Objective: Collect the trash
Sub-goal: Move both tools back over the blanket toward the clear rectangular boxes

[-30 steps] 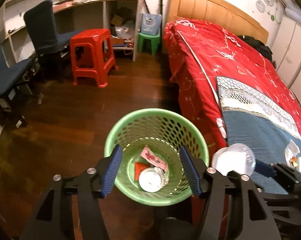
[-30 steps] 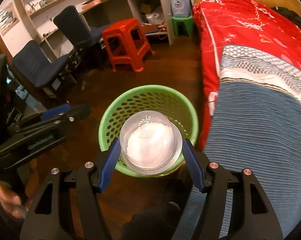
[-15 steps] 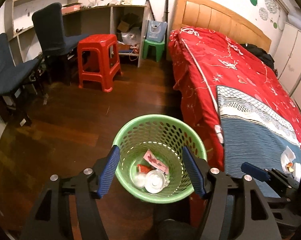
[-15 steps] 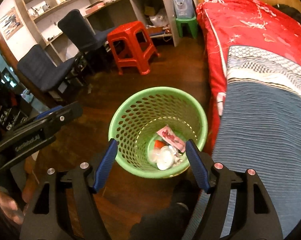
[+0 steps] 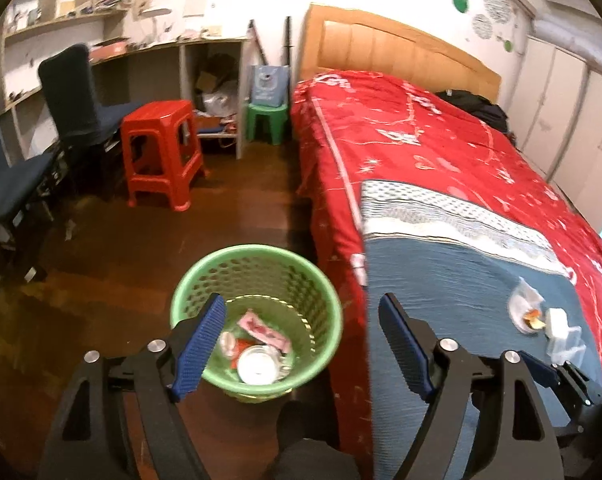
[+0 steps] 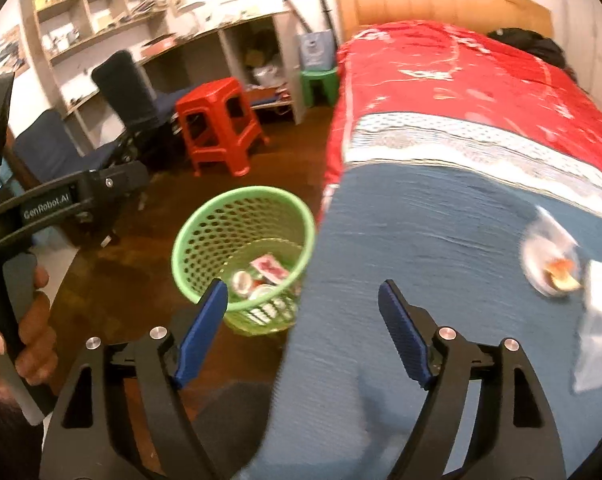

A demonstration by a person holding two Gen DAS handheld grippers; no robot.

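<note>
left gripper (image 5: 301, 344) opening, empty | right gripper (image 6: 303, 332) opening, empty

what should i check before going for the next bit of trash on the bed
1. Right claw empty: ok, nothing between its pads, jaws opening.
2. Left claw empty: ok, nothing between its pads, jaws opening too.
3. Trash left on the blue blanket: ok, a clear dish with food scraps and a white wrapper lie there, apart from both claws.
4. Green basket upright with room: ok, it stands on the floor beside the bed, only its bottom covered.
5. Exact shape of the dish and wrapper: cannot tell, both views are blurred there.
6. Path over the blanket to the dish: ok, nothing lies between.
</note>
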